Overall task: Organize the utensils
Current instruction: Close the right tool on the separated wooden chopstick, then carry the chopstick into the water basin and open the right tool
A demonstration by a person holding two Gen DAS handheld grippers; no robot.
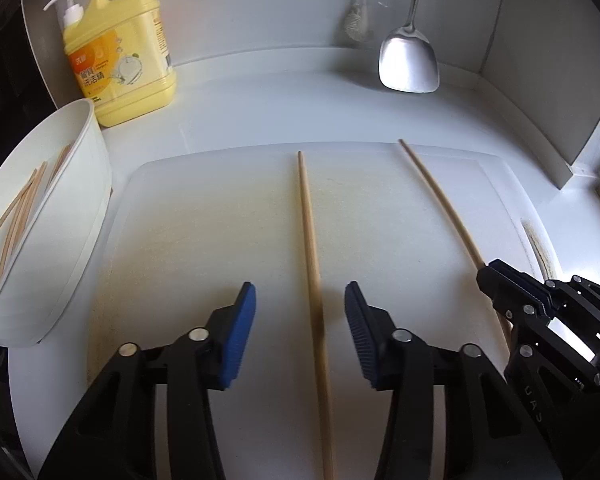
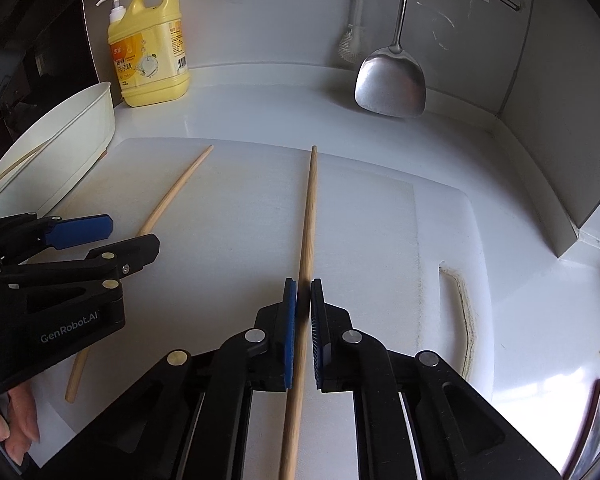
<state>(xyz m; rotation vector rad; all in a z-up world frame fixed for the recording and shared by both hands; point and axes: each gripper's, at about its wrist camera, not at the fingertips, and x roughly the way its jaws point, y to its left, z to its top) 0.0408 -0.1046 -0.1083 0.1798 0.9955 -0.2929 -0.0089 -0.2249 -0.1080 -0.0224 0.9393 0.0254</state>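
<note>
Left wrist view puts your left hand-held gripper with its blue pads spread wide, one chopstick running lengthwise between them on the white cutting board; neither pad touches it. Your right hand-held gripper is pinched narrow on the second chopstick, pads pressed against both its sides, the stick pointing away toward the back wall. Both chopsticks lie well apart on the board, roughly side by side. To your left, just beside the board's edge, sits a white tub with several more chopsticks lying inside it. Behind the tub stands a yellow detergent bottle with a pump top, on the white desk. A steel spatula hangs against the back wall, its blade down near the desk, with a dish brush beside it.
</note>
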